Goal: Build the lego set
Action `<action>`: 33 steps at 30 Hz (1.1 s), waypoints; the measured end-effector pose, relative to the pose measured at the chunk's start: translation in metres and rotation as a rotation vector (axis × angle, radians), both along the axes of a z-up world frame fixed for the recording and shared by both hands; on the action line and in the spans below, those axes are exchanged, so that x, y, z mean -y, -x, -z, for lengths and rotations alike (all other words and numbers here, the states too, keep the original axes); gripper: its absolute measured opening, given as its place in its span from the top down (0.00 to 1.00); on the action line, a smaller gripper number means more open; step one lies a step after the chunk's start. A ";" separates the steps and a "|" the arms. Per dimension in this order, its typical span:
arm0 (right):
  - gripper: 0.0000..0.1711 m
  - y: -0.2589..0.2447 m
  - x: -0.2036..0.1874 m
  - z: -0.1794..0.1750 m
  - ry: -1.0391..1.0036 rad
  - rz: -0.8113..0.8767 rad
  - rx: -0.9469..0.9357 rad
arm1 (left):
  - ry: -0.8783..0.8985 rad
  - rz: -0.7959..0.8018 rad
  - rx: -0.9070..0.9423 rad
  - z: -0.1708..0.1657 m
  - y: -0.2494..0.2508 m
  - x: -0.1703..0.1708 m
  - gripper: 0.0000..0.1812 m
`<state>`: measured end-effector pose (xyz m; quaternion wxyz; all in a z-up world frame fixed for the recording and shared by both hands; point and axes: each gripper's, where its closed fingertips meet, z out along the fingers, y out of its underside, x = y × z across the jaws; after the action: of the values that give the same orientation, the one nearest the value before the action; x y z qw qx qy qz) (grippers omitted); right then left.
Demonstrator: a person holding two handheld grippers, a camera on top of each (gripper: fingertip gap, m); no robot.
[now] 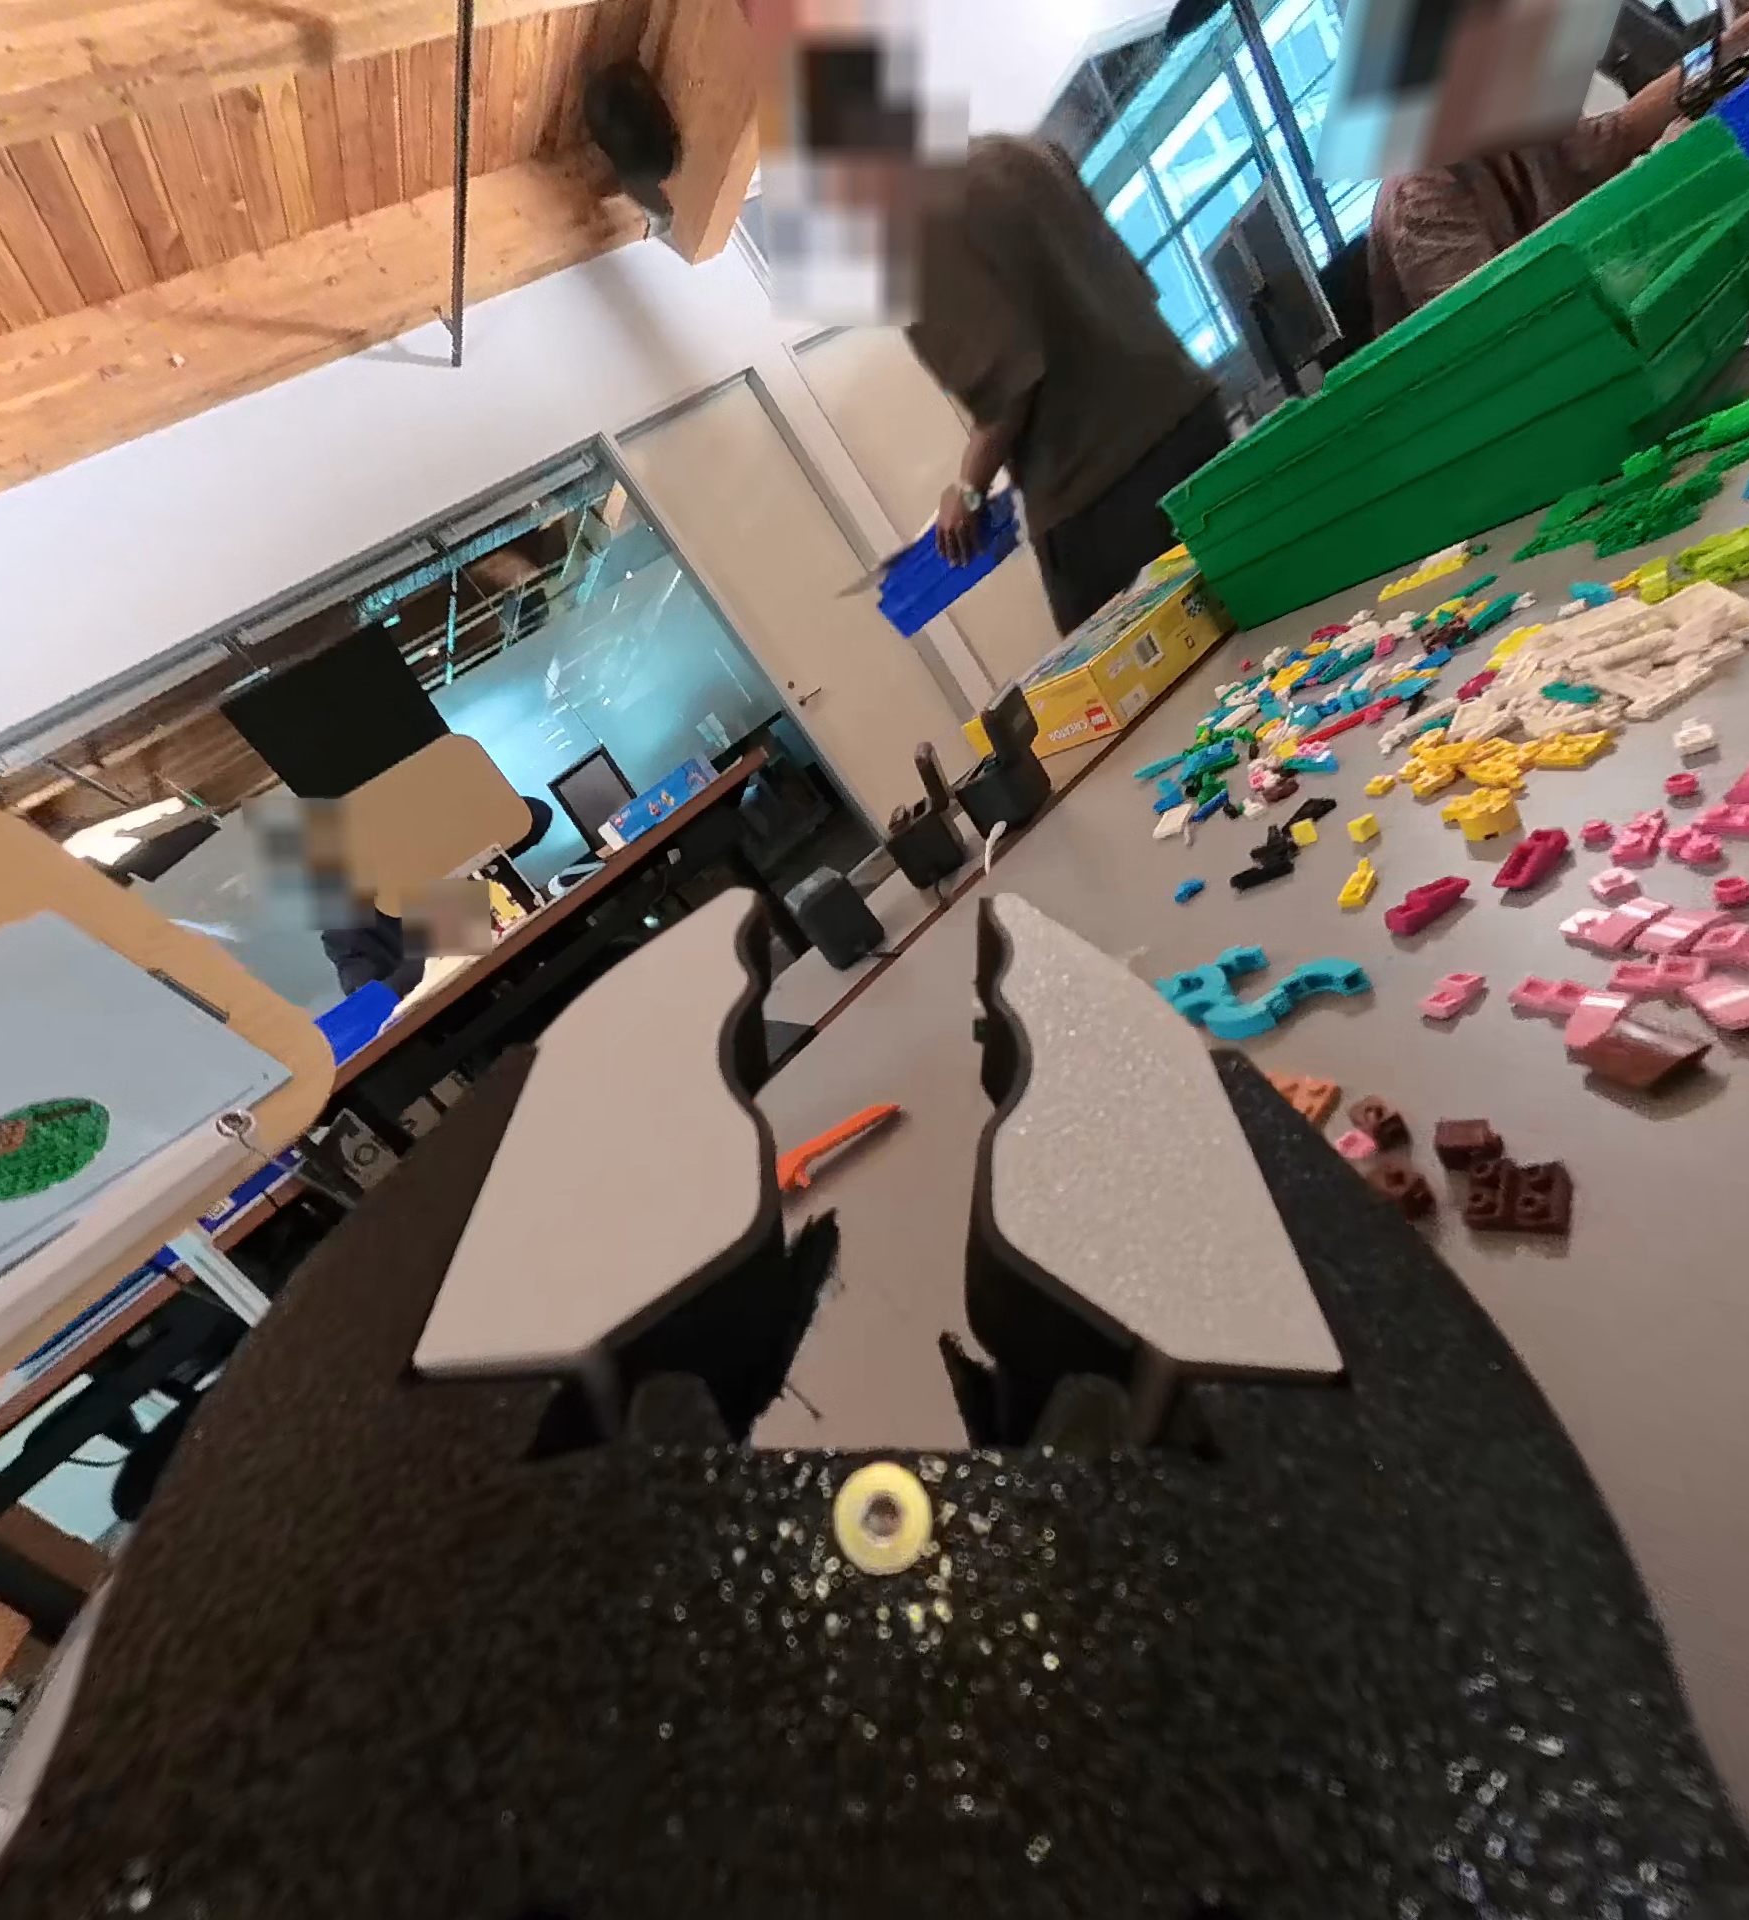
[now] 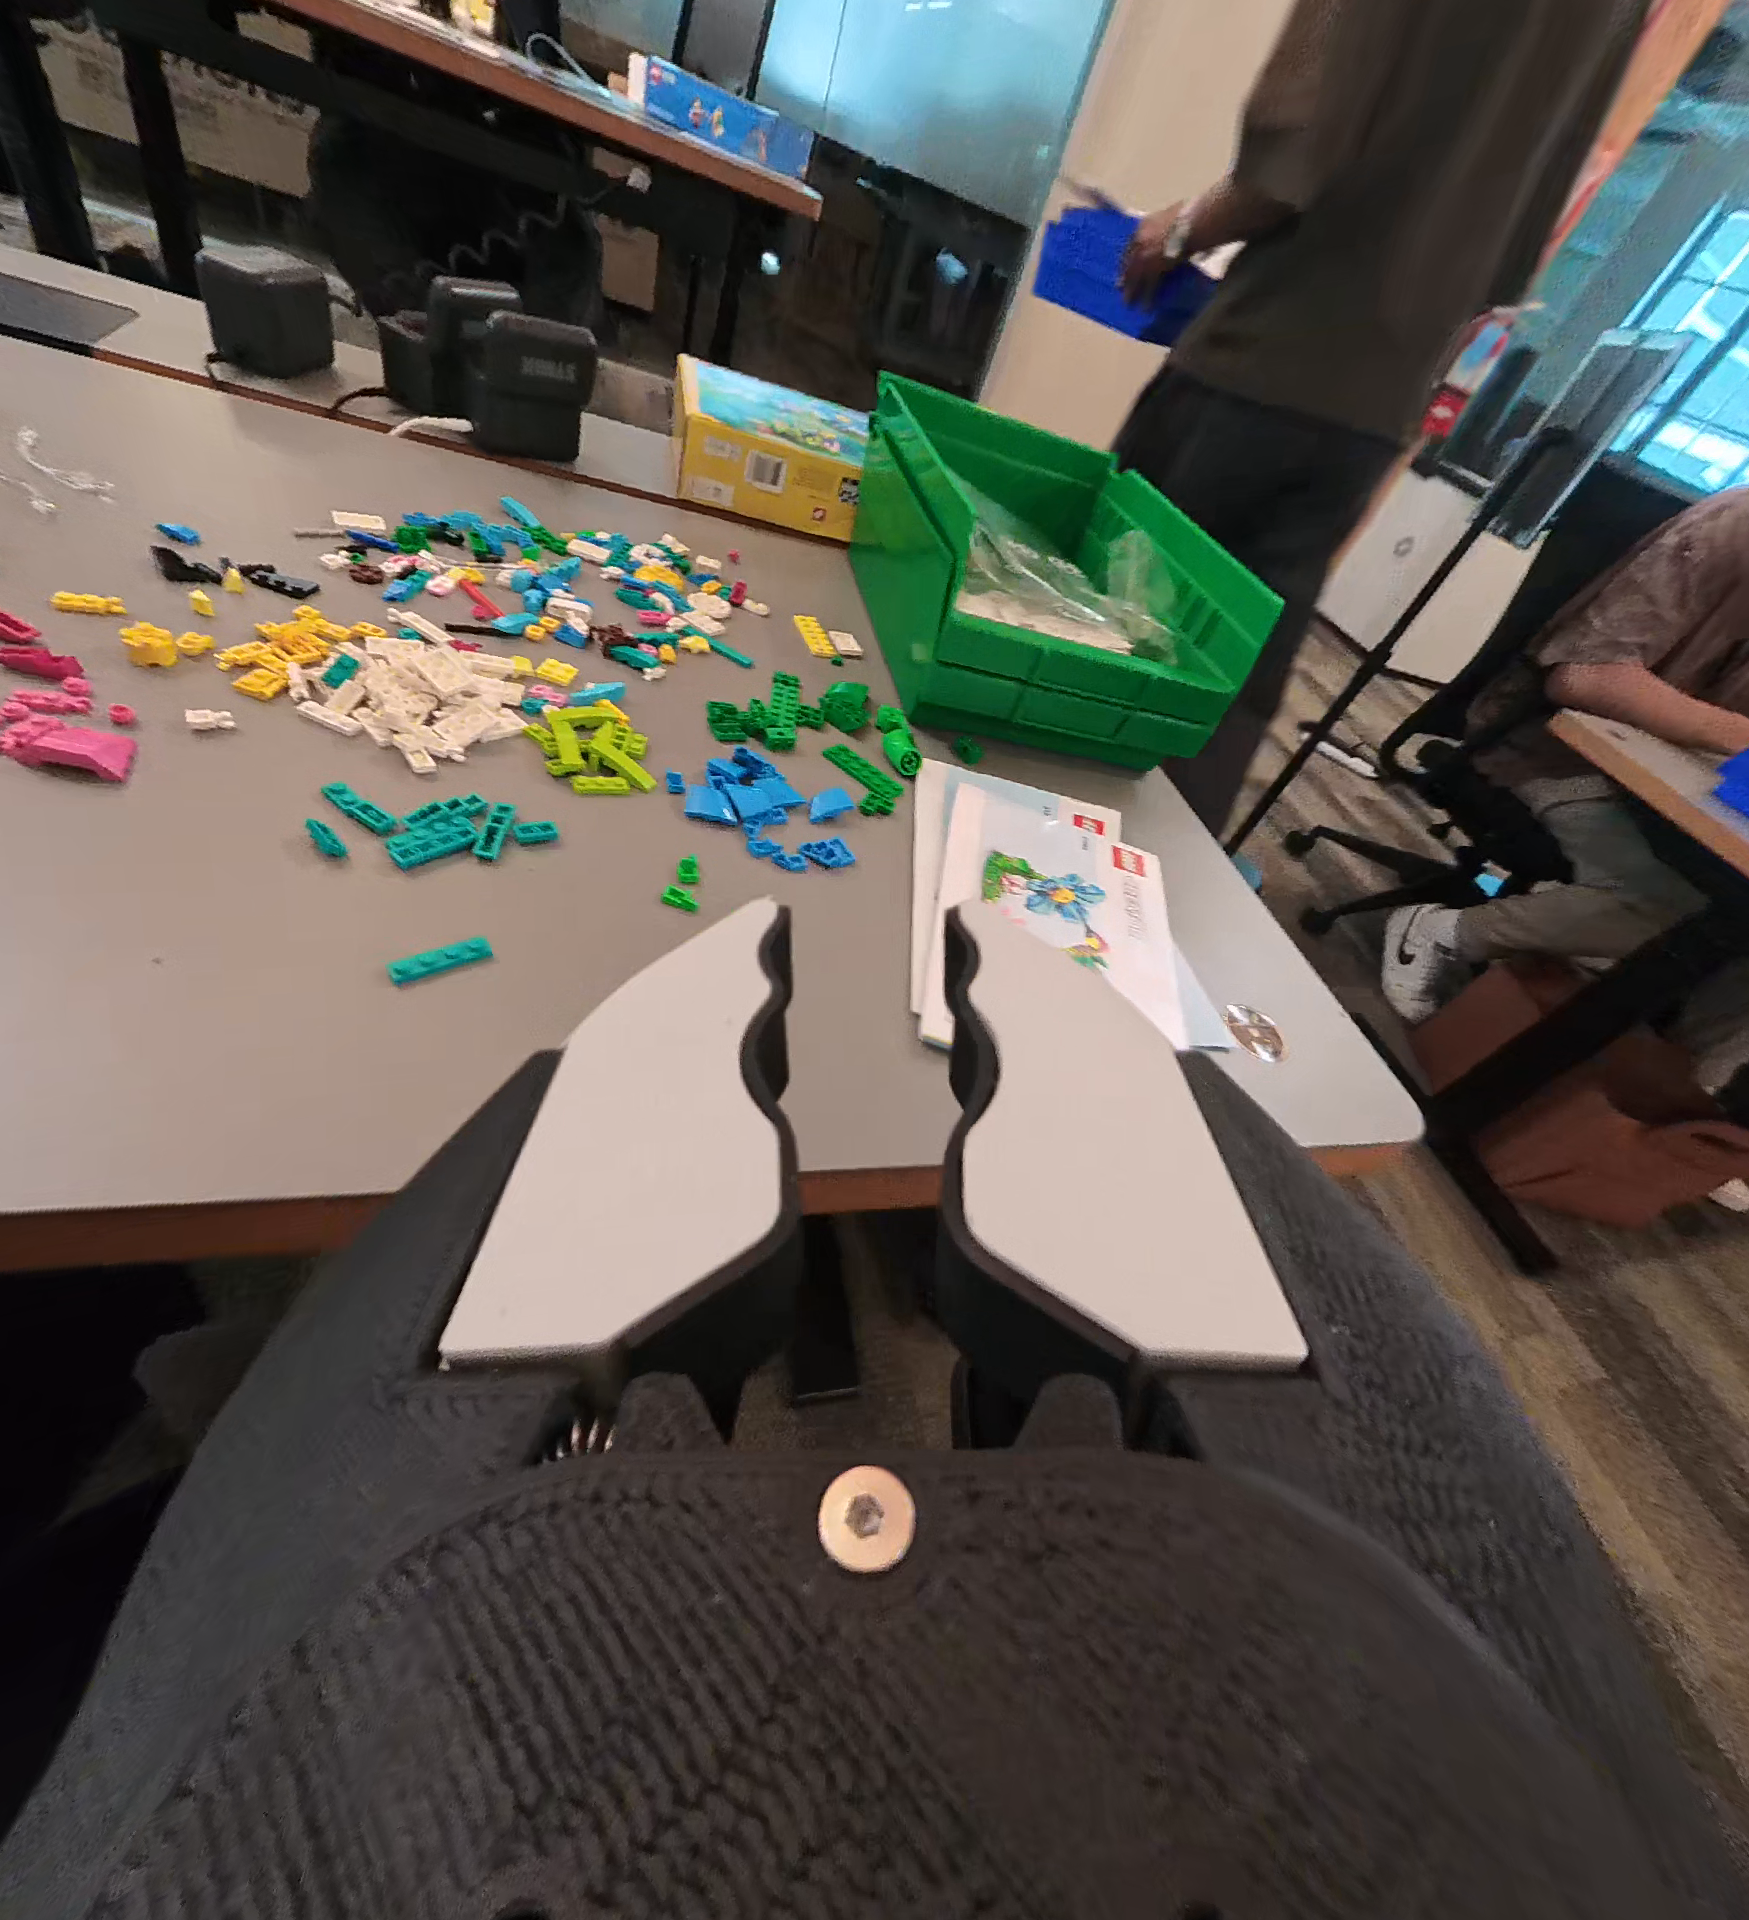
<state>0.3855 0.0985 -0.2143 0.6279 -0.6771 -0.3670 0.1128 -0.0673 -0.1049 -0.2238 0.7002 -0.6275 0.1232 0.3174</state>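
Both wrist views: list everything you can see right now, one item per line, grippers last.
Lego pieces: many, mixed colours, loose, sorted roughly by colour across the table.
Table: one, grey.
Bins: green, stacked at the table's far right, plastic bags inside.
Lego box: one, yellow, beside the bins.
Instruction booklets: a few, pale, near the right table edge.
Orange tool: one, on the table ahead of the left gripper.
Black devices: several, far table edge.
People: one standing holding blue trays, others seated.
Left gripper: fingers open, empty.
Right gripper: fingers open, empty, at the near table edge.
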 end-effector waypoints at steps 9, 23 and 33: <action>1.00 0.002 -0.039 0.000 -0.023 -0.070 -0.091 | -0.077 -0.149 0.068 -0.019 -0.008 -0.003 0.91; 1.00 0.093 -0.136 0.001 -0.168 -0.196 -0.191 | -0.057 -0.451 0.010 -0.003 0.050 -0.028 1.00; 1.00 0.094 -0.140 0.023 -0.192 -0.212 -0.015 | -0.022 -0.439 0.007 0.006 0.056 -0.022 1.00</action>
<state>0.2919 0.2390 -0.2375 0.6771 -0.5705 -0.4407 0.1481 -0.1231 -0.0830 -0.2294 0.6217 -0.6325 -0.0222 0.4615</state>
